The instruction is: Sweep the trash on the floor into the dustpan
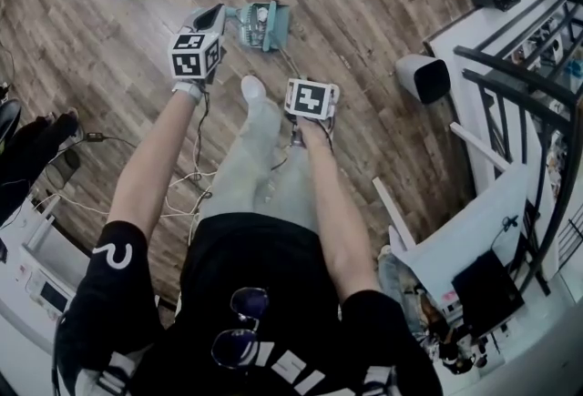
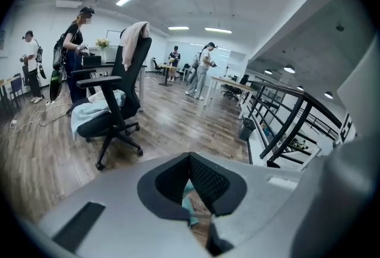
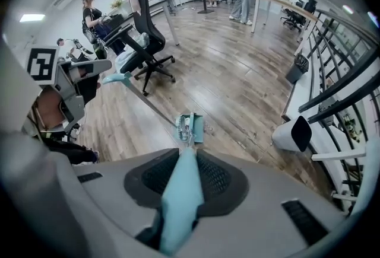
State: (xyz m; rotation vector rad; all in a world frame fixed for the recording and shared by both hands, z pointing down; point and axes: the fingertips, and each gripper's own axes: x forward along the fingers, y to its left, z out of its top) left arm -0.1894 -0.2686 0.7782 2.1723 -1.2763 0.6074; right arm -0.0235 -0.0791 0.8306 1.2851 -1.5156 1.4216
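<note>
A teal dustpan (image 1: 264,25) (image 3: 191,128) lies on the wooden floor ahead of me, with pale trash in it. My left gripper (image 1: 211,16) (image 2: 190,191) hovers just left of it and is shut on the teal grip (image 3: 116,79) of a thin grey pole (image 3: 151,107) that slants down to the pan. Teal plastic and printed paper show through the gap between its jaws. Nearer my legs, my right gripper (image 1: 310,100) (image 3: 181,191) is shut on a flat teal broom handle (image 3: 183,177) that points at the pan. The broom's head cannot be made out.
A white bin (image 1: 424,77) (image 3: 291,132) lies on its side to the right, beside a black railing (image 1: 537,66). A black office chair (image 2: 113,114) (image 3: 145,43) stands further out. Cables (image 1: 182,185) trail by my left leg, and my white shoe (image 1: 253,87) is near the pan. Several people stand far off.
</note>
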